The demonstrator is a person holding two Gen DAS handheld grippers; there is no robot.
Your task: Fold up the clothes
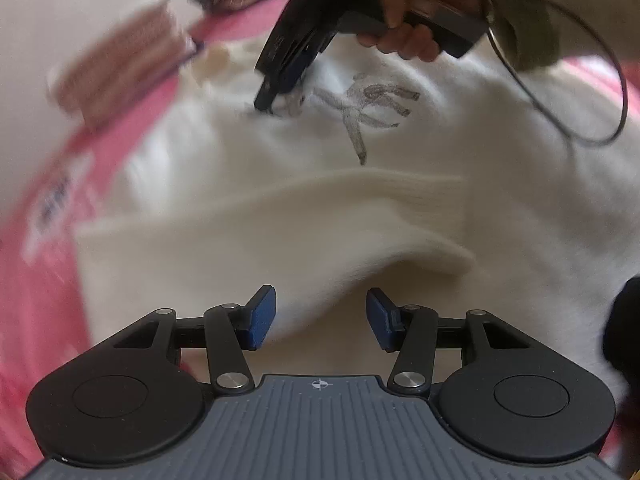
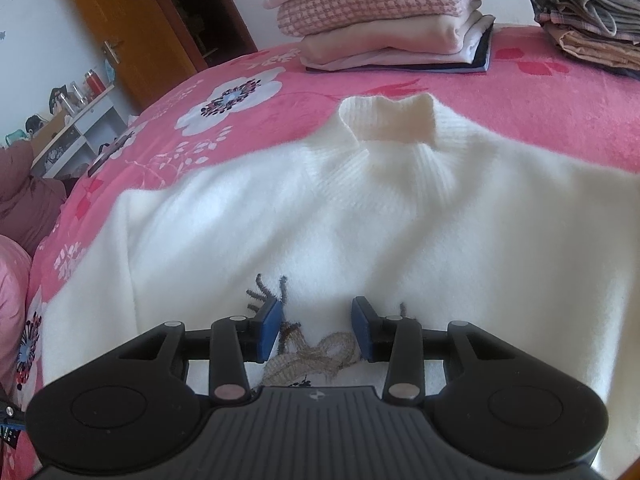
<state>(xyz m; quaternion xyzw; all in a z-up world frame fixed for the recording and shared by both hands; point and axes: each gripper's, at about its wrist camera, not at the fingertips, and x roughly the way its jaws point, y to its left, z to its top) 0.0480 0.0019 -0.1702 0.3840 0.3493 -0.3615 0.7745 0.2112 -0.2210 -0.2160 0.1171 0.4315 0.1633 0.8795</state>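
While the white sweater [image 2: 320, 216] is spread flat on the pink floral bedspread [image 2: 248, 92], the right gripper [image 2: 316, 328] is held released, its blue pads either side of the embroidered motif [image 2: 316, 356]. The left gripper [image 1: 320, 316] is likewise unclenched above a sleeve cuff [image 1: 400, 200]. Beyond the collar [image 2: 388, 120], a stack of folded clothes [image 2: 380, 20] is seen.

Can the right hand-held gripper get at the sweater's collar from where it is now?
Probably yes. The right hand-held gripper is open over the embroidered design, and only flat white sweater lies between it and the collar. The folded stack sits farther back, beyond the collar.
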